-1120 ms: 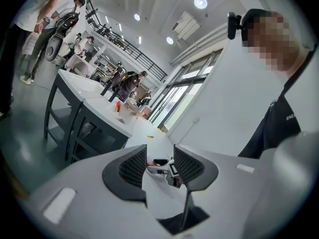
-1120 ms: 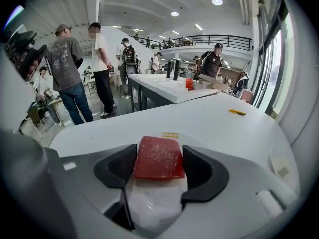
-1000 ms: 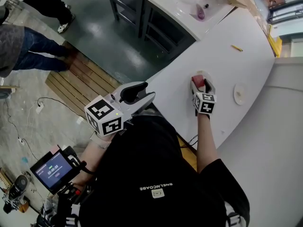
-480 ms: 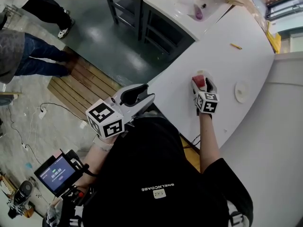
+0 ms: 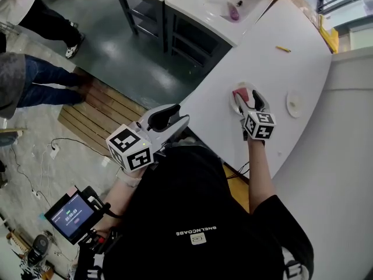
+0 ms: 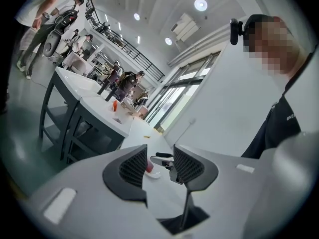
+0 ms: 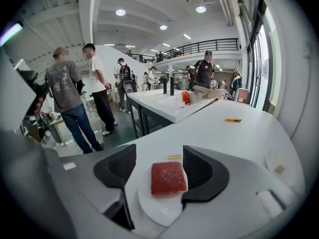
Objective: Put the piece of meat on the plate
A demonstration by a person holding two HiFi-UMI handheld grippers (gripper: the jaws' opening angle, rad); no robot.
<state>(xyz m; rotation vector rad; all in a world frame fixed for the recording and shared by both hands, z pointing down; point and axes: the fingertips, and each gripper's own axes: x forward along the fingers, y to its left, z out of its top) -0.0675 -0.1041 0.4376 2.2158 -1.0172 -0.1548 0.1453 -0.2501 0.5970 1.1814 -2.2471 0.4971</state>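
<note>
Right gripper view: squarish meat (image 7: pixel 168 178) flat on plate (image 7: pixel 158 212); right tongs (image 7: pixel 159 159) wide, just narrowing, empty.

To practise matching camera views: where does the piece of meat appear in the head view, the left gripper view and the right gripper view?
Head view: the piece of meat lies right of centre, in the upper half.
Left gripper view: a small red patch below centre.
Right gripper view: low centre, large.
Shared landmark: the white plate under it.

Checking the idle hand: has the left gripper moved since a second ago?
No. The left gripper stays just off the near corner of the table.
</note>
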